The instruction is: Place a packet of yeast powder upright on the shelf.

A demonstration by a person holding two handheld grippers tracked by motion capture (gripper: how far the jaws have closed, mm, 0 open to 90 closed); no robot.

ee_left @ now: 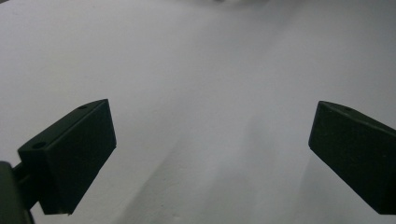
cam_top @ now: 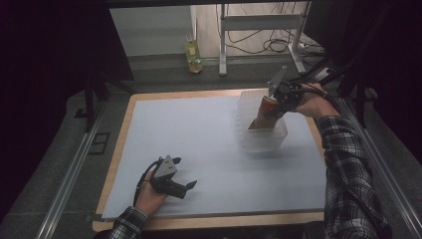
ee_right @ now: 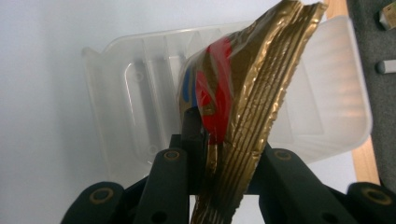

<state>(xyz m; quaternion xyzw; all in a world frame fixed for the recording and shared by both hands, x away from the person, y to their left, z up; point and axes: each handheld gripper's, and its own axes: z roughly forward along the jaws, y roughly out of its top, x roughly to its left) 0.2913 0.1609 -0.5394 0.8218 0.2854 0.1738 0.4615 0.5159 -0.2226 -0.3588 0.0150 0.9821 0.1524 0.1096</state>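
Clamping a gold foil packet [ee_right: 243,107] by one end, the right gripper [cam_top: 278,94] hangs over the clear plastic bin [cam_top: 278,135] near the far right corner of the table [cam_top: 119,149]. Its jaws are shut tight on the packet, which shows red and a touch of blue on its face and a stack of crimped gold edges. From above, the packet slants down from the jaws with its lower end inside the bin; whether it touches the bottom I cannot tell. The right gripper view looks straight into the ribbed, translucent bin, with the packet between the camera and its floor. Over by the near left edge, the left gripper [cam_top: 186,186] rests on the pale grey mat [cam_top: 199,144], jaws spread wide with nothing between them.
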